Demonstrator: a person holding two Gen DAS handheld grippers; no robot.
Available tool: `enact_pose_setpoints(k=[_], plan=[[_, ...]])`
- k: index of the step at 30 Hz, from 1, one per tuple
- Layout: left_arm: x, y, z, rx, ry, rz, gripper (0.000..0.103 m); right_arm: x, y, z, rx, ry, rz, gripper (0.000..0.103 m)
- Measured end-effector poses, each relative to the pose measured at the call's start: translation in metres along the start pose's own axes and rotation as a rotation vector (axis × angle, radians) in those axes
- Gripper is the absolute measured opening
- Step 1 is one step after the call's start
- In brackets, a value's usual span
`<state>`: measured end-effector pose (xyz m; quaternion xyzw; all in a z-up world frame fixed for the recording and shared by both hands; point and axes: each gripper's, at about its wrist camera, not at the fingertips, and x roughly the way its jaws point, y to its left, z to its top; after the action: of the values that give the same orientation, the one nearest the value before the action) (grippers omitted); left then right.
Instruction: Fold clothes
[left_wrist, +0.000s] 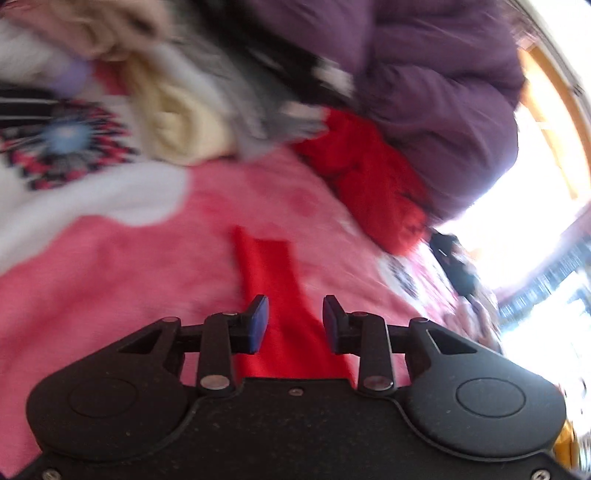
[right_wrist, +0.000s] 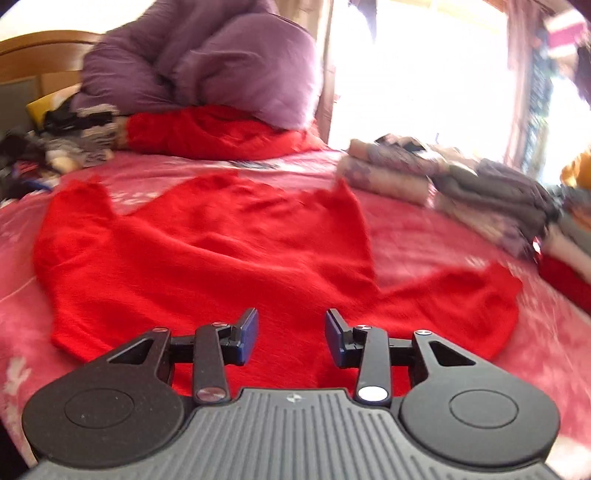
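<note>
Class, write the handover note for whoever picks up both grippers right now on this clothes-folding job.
Left gripper: open, nothing pinched, a strip of red cloth beneath it.
Right gripper: open, empty, over the near edge of the red garment.
The red garment lies spread on the pink bedspread, still unfolded.
Done: a stack of folded clothes sits to the right.
Left: fold the red garment, then the unfolded pile by the purple duvet.

A home bedroom: a pink bedspread (right_wrist: 424, 236) is covering the bed, a wooden headboard (right_wrist: 40, 48) and purple duvet (right_wrist: 207, 66) are standing behind.
</note>
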<state>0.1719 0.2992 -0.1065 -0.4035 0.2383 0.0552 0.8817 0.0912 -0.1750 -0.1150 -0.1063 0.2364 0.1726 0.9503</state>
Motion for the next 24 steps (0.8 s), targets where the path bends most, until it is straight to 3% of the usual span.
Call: enact_pose_setpoints(k=[2,3,4,5,6,7,10,13,18,24], plan=[[0.009,-0.015,-0.008,0.077,0.047,-0.008,0.031,0.000,0.011,0.001,-0.023,0.000,0.042,0.039],[0.018,-0.019,-0.012,0.123,0.085,0.070,0.042,0.001,0.016,0.001,-0.037,0.008,0.061,0.039],[0.030,-0.020,-0.017,0.160,0.129,0.193,0.041,0.004,0.020,0.000,-0.057,0.028,0.082,0.039],[0.033,-0.021,-0.019,0.167,0.128,0.232,0.032,0.009,0.024,-0.001,-0.083,0.069,0.108,0.039],[0.034,-0.021,-0.019,0.169,0.116,0.249,0.031,0.015,0.028,-0.004,-0.105,0.116,0.127,0.040],[0.031,-0.026,-0.017,0.164,0.097,0.212,0.032,0.018,0.029,-0.005,-0.106,0.151,0.133,0.040],[0.023,-0.048,-0.016,0.214,0.055,0.106,0.035,0.011,0.018,0.005,-0.022,0.123,0.147,0.039],[0.034,-0.068,-0.022,0.248,0.097,0.055,0.035,0.013,-0.004,0.020,0.061,0.081,0.137,0.039],[0.064,-0.105,-0.032,0.306,0.160,0.000,0.035,0.042,-0.042,0.050,0.132,0.049,0.093,0.038],[0.107,-0.133,-0.037,0.384,0.214,-0.032,0.035,0.099,-0.088,0.084,0.261,0.018,0.166,0.038]])
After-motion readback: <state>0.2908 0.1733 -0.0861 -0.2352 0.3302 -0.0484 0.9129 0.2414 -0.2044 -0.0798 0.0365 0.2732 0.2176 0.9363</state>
